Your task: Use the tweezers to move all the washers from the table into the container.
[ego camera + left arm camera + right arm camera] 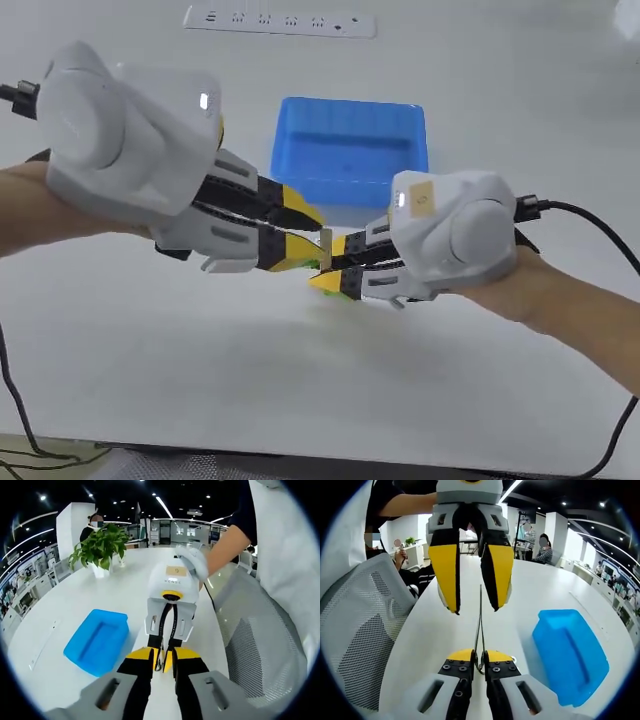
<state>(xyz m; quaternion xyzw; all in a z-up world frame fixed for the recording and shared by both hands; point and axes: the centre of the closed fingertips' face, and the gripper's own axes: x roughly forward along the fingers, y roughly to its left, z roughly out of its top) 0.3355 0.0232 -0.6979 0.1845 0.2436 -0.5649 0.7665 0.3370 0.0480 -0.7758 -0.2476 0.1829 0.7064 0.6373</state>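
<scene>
The right claw (480, 660) is pressed together on the tweezers (480, 625). The tweezers extend between the spread fingers of the left claw (475, 610). Both claws hover above the white table (250, 380). The blue container (350, 150) sits on the table just beyond them, with a power strip (280, 20) near the far edge. The table also carries a potted plant (100, 547). A mesh chair (360, 630) stands alongside.
</scene>
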